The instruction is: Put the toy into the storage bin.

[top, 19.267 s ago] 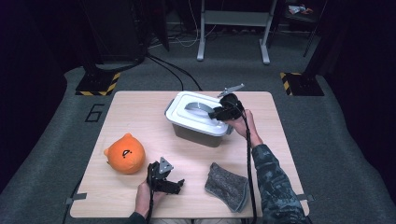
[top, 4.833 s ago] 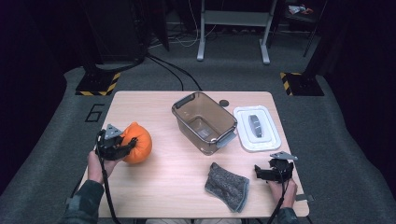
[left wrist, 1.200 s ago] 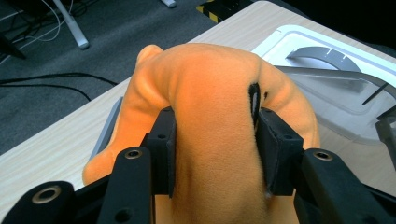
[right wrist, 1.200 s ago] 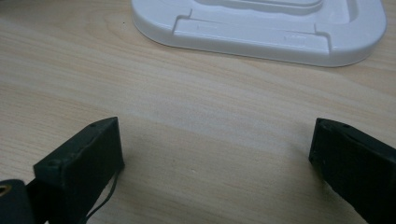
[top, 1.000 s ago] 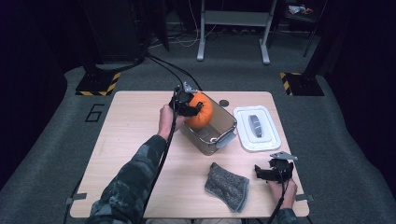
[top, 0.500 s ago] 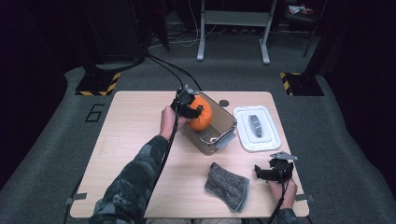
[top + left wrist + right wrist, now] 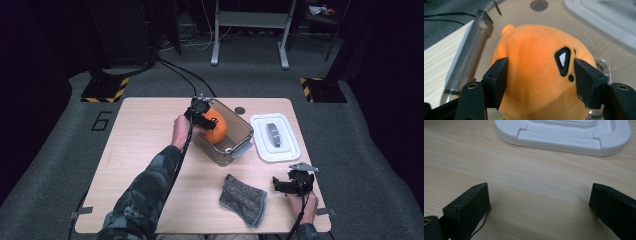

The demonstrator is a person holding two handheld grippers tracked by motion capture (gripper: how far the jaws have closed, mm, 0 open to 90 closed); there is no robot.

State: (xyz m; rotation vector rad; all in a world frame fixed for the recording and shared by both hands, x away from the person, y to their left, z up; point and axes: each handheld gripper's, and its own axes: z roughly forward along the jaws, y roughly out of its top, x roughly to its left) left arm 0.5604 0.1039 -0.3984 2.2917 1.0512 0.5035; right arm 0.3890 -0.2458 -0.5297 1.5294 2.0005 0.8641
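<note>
A pale wooden table [image 7: 140, 165] stands on grey carpet in a dim room, with black cables and a metal stand's legs on the floor beyond its far edge. Nearest the person's edge, towards the right corner, the right gripper [image 7: 289, 184] rests low over the wood in a hand, its jaws spread wide with nothing between them; in the right gripper view only bare tabletop lies in the gap. Just left of it, near the same edge, lies a crumpled grey cloth [image 7: 243, 199]. Farther in, by the right edge, a white lid [image 7: 275, 137] lies flat on the table, apart from the box. At the middle, a clear plastic box [image 7: 233, 134] sits open. A camouflage sleeve reaches across to it, and the left gripper [image 7: 202, 118] holds an orange plush toy [image 7: 216, 126] inside the box, at its far end. In the left gripper view the two black jaws press against the toy's sides, one beside its stitched black-and-white eye, with the box's clear wall to the left.
</note>
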